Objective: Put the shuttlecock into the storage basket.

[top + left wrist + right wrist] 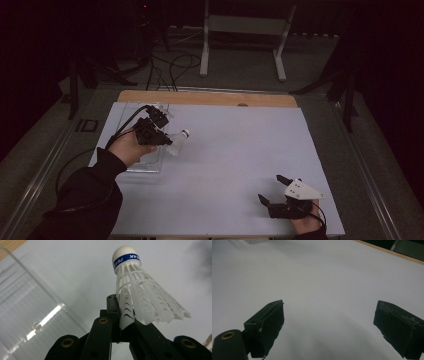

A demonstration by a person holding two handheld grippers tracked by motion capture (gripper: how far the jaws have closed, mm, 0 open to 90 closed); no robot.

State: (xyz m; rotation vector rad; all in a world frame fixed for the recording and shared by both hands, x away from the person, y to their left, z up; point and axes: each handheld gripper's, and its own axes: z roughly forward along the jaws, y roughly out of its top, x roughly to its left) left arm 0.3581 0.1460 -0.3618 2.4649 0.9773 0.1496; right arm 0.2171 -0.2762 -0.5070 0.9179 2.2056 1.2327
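Note:
A white shuttlecock with a blue band round its cork hangs above the white table sheet, cork pointing away from the hand. My left gripper is shut on its feather skirt, held just right of a clear plastic box. In the left gripper view the jaws pinch the skirt's edge. My right gripper rests near the table's front right edge, open, with nothing between its fingers.
The clear box lies at the left side of the white sheet. A wooden table edge runs along the back. A white stand and cables sit on the floor beyond.

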